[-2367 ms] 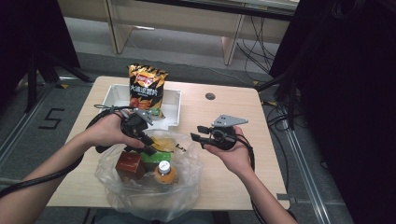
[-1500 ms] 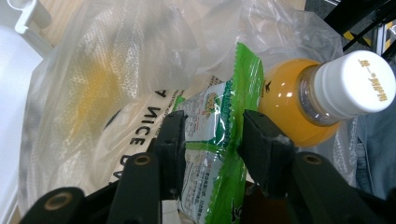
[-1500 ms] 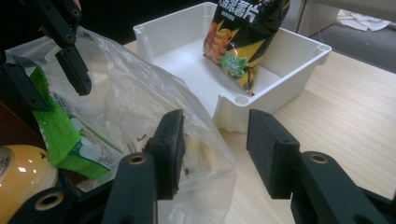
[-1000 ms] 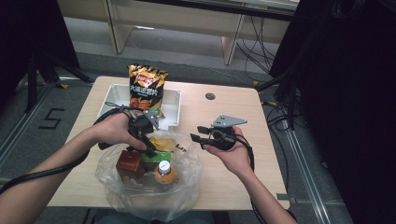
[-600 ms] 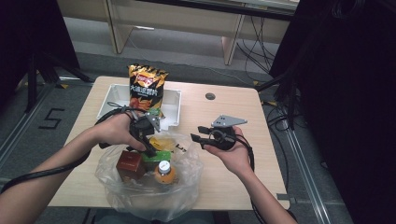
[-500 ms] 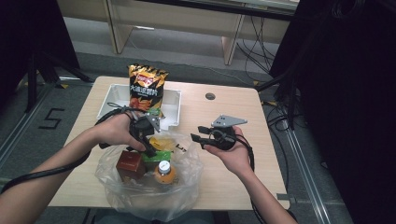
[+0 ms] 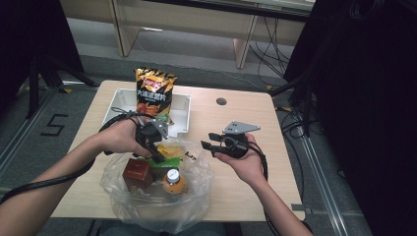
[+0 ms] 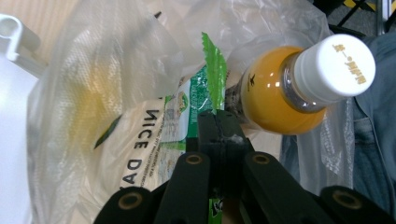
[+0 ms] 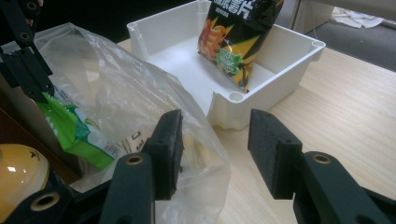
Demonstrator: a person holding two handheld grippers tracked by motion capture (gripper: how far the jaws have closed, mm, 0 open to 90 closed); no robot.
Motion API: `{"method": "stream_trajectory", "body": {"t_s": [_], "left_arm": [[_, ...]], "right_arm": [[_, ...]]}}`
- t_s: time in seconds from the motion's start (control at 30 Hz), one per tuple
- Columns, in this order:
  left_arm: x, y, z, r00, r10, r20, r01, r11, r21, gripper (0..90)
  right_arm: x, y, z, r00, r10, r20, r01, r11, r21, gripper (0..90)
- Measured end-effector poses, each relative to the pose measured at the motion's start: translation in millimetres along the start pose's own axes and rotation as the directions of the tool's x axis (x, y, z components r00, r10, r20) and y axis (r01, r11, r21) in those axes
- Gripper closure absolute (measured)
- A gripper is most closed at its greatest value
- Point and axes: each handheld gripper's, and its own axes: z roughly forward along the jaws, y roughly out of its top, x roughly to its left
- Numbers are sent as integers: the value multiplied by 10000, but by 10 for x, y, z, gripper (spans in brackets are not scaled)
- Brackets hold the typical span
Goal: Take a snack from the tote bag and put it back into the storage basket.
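The left gripper (image 8: 219, 126) has just been closing and now pinches the green snack packet (image 8: 212, 70) inside the plastic bag (image 7: 196, 196) at the tabletop's near edge, ready for lifting out; the right gripper (image 9: 215, 140) hangs open, empty, beside the white bin (image 9: 280, 60).

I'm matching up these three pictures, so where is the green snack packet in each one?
High view: the green snack packet lies low and left of centre, inside the clear plastic bag.
Left gripper view: centre, pinched in the left gripper.
Right gripper view: far left.
Shared landmark: the orange drink bottle beside it.
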Motion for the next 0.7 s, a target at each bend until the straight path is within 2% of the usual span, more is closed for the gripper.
{"method": "stream_trajectory", "body": {"t_s": [0.37,0.53,0.67,0.7], "left_arm": [[-18,-26,-160,9986,212,-487,-251,9964,-812,898],[-22,-38,-254,9973,270,-676,-353,9914,-1260,899],[-24,-49,-340,9961,124,-872,-267,9859,-1652,899],[-19,-49,-361,9952,224,-948,-386,9842,-1730,899]], "right_arm": [[-17,-1,-10,10000,-11,56,11,10000,30,558],[-18,-5,1,10000,17,78,-16,10000,-68,557],[-5,-10,6,9999,122,68,-122,9999,-48,557],[-6,-10,7,9999,118,69,-117,9999,-46,557]]}}
